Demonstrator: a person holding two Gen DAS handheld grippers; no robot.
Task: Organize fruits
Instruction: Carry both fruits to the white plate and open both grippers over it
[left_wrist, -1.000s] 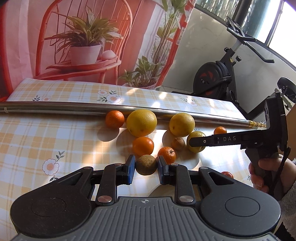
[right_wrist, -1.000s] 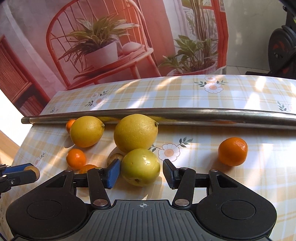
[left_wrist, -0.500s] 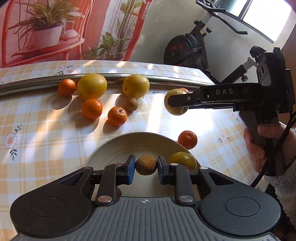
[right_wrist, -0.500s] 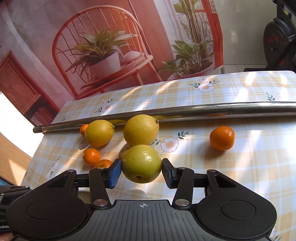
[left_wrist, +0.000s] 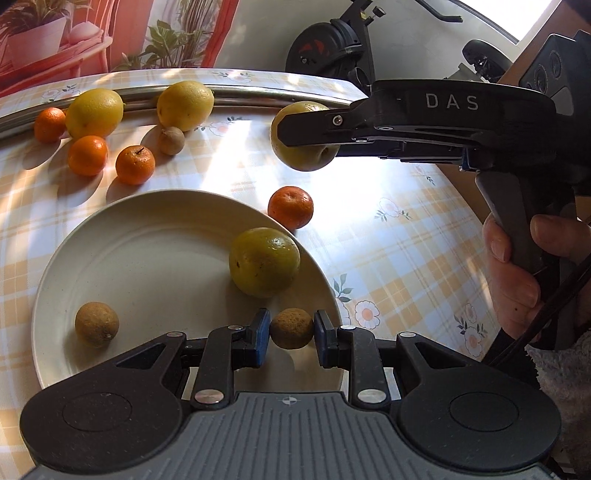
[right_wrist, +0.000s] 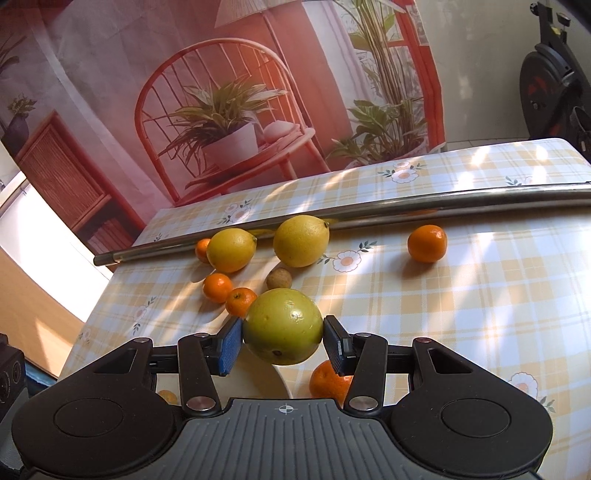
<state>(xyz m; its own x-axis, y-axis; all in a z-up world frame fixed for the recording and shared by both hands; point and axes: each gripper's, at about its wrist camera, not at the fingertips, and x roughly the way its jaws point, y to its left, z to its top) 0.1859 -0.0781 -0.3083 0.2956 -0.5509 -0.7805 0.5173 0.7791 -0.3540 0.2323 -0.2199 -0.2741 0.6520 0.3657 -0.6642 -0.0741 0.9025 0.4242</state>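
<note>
Pinching a small brown fruit (left_wrist: 291, 328) over the plate (left_wrist: 110, 236), your left gripper (left_wrist: 289, 338) held something light, firm and rough-skinned, best taken across its middle. Your right gripper (right_wrist: 283, 341) clamped a smooth, heavier green fruit (right_wrist: 282, 325) above the table (right_wrist: 480, 314). Only your left view showed the plate's contents, a second brown fruit (left_wrist: 96, 324) and a yellow-green one (left_wrist: 264, 261); your right view hid them.
</note>
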